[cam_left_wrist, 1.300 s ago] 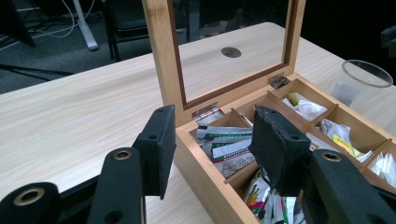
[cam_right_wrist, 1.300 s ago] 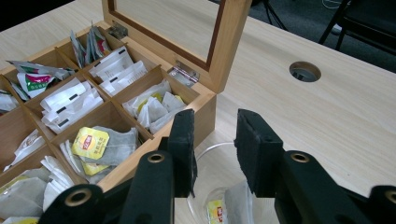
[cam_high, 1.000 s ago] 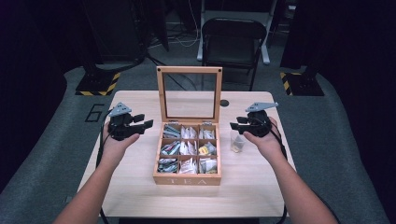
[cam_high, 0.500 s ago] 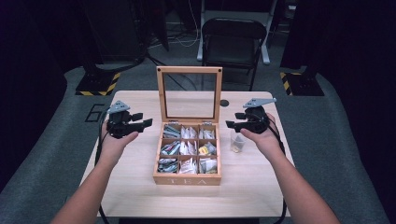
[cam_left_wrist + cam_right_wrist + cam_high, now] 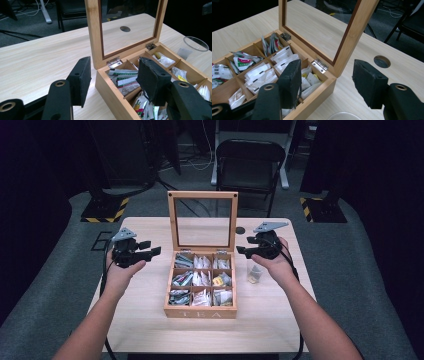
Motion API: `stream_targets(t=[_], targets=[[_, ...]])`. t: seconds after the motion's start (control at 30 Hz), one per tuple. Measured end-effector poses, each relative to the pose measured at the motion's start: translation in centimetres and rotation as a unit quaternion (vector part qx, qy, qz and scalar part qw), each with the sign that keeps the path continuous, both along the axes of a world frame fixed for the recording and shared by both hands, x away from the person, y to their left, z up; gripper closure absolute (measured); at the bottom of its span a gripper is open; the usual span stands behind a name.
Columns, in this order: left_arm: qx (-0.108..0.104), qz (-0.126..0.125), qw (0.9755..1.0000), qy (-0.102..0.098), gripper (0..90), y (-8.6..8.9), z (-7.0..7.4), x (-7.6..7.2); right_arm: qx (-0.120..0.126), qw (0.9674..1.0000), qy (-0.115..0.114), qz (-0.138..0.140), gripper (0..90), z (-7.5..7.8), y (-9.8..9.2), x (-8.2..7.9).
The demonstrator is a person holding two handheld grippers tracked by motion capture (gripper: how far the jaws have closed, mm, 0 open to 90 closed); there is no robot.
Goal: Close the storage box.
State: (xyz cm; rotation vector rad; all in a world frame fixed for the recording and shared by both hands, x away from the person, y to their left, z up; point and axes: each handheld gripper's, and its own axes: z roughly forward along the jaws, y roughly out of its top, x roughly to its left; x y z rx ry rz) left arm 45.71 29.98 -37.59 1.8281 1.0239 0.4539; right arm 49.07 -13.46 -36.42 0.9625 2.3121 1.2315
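Note:
A wooden tea box (image 5: 200, 312) stands mid-table with its glass lid (image 5: 202, 195) upright. Its compartments hold several tea bags (image 5: 202, 279). My left gripper (image 5: 150, 247) hovers just left of the box, open, aimed at its back left corner. In the left gripper view its jaws (image 5: 113, 62) frame the box wall (image 5: 112, 92) and lid hinge. My right gripper (image 5: 244, 247) hovers at the box's right side, open, above a clear glass (image 5: 255, 270). Its jaws (image 5: 327, 63) frame the back right corner (image 5: 317, 97). Both grippers' jaws have just been opening, with nothing held between them.
The glass (image 5: 196, 43) stands on the table right of the box, with something pale inside. A round cable hole (image 5: 240, 230) sits in the tabletop behind the box. A black chair (image 5: 247, 160) stands beyond the far edge. Bare wood lies in front of the box.
Both grippers' jaws stand wider than a second ago. The right gripper has shifted slightly up and toward the box. The left hand has stayed put.

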Motion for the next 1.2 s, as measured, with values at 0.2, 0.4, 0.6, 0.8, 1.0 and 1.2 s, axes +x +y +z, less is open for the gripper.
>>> stream_targets(t=[0.2,0.4,0.6,0.8,1.0,1.2], targets=[[-0.001,0.0,1.0,-0.002,45.0,-0.2,0.0,0.0,0.006,1.0,-0.004,0.0,40.9,0.4,0.6,0.8],[0.002,-0.004,1.0,-0.003,45.4,-0.4,0.2,0.0,0.012,0.9999,-0.003,-0.004,40.7,0.5,1.0,1.5],[0.004,-0.005,1.0,-0.003,45.5,-0.5,0.2,0.0,0.012,0.9999,-0.006,-0.003,41.1,0.4,1.4,2.1],[0.005,-0.009,0.9999,-0.002,45.5,-0.7,0.1,0.0,0.018,0.9998,-0.004,-0.007,41.0,0.3,1.8,2.8],[0.004,-0.009,0.9999,-0.002,45.6,-1.0,0.0,0.1,0.021,0.9998,-0.003,-0.004,41.0,0.1,2.1,3.3],[0.007,-0.013,0.9999,-0.001,45.6,-1.3,-0.2,0.2,0.017,0.9998,0.005,-0.01,41.2,-0.6,2.1,4.3]])
